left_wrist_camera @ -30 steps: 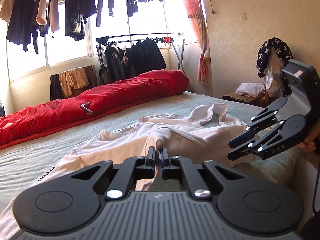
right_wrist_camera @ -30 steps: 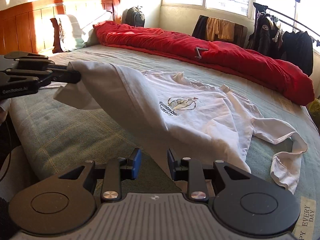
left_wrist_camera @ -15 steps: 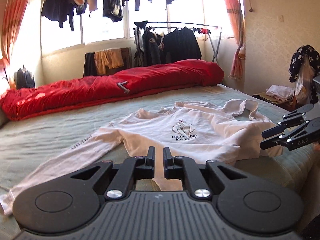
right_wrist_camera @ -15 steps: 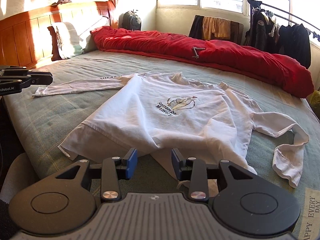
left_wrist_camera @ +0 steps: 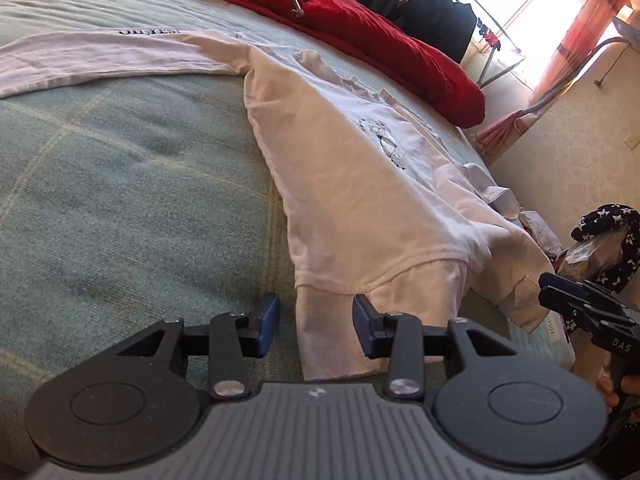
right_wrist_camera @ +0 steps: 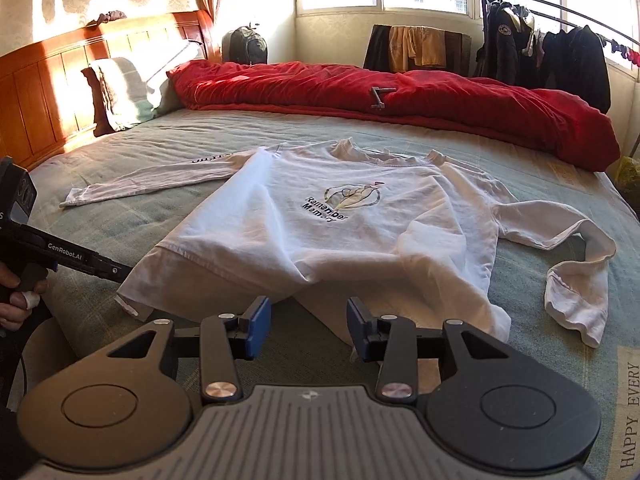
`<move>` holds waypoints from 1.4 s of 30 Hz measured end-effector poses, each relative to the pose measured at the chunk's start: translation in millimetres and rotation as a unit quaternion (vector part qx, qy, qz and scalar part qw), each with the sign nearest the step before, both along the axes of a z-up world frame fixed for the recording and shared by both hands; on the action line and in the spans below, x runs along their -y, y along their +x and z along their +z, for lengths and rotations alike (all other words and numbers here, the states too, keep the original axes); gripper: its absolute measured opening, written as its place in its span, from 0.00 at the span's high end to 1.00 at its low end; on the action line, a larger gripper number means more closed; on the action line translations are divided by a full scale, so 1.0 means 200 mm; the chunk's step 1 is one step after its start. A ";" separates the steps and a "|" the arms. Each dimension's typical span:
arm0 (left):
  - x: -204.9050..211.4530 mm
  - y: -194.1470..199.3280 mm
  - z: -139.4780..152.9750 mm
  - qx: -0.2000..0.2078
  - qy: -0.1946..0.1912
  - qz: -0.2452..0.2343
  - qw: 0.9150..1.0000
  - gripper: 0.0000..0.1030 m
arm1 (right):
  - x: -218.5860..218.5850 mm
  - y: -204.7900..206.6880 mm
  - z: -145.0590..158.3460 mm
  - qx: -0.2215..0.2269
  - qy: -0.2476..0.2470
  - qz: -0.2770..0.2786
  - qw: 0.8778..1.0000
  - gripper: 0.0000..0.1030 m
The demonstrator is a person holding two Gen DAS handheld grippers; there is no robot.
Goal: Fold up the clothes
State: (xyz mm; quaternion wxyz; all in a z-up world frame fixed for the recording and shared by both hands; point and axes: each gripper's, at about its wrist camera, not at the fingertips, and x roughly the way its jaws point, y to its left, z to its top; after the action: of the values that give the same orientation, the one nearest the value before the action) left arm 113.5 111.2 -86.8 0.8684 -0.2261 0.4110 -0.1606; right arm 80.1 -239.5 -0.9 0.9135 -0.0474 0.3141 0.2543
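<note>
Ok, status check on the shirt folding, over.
Left gripper and right gripper opening, nothing clamped. White long-sleeve shirt flat on bed, print up, unfolded. Red quilt clear behind.

Shirt [right_wrist_camera: 340, 224] on bed [right_wrist_camera: 120, 232], quilt [right_wrist_camera: 400, 96] behind (sleeves outspread)

Red quilt [right_wrist_camera: 400, 96] along the bed's [right_wrist_camera: 168, 216] far side, pillow [right_wrist_camera: 128, 92] by the headboard [right_wrist_camera: 44, 80].

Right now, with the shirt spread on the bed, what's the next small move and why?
Probably draw both grippers back off the hem. The shirt lies front up on the bed, and the jaws of the left gripper and right gripper are opening with nothing pinched. The right sleeve is crumpled, so straighten it next.
</note>
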 end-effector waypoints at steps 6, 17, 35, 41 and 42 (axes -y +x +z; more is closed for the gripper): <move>0.01 0.11 -0.04 -0.001 -0.051 0.010 0.999 0.65 | 0.02 0.00 -0.01 -0.002 0.008 -0.009 1.000 0.55; -0.01 0.03 -0.04 -0.007 -0.044 0.006 0.999 0.97 | 0.15 -0.01 -0.01 -0.012 0.048 -0.036 0.998 0.55; -0.30 -0.04 0.11 0.035 0.000 0.093 0.995 0.94 | 0.44 -0.02 -0.13 -0.086 0.129 -0.106 0.982 0.47; -0.35 -0.03 0.00 0.015 -0.040 0.100 0.994 0.75 | 0.44 -0.01 -0.21 -0.119 0.147 -0.103 0.976 0.43; -0.35 -0.03 -0.01 0.014 -0.043 0.099 0.994 0.74 | 0.44 0.00 -0.23 -0.125 0.153 -0.102 0.975 0.43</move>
State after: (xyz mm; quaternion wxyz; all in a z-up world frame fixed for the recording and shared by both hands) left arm 107.9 181.0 -88.4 0.8754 -0.3000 0.3671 -0.0947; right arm 80.3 -328.1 -46.6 0.8846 0.1574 0.3860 0.2092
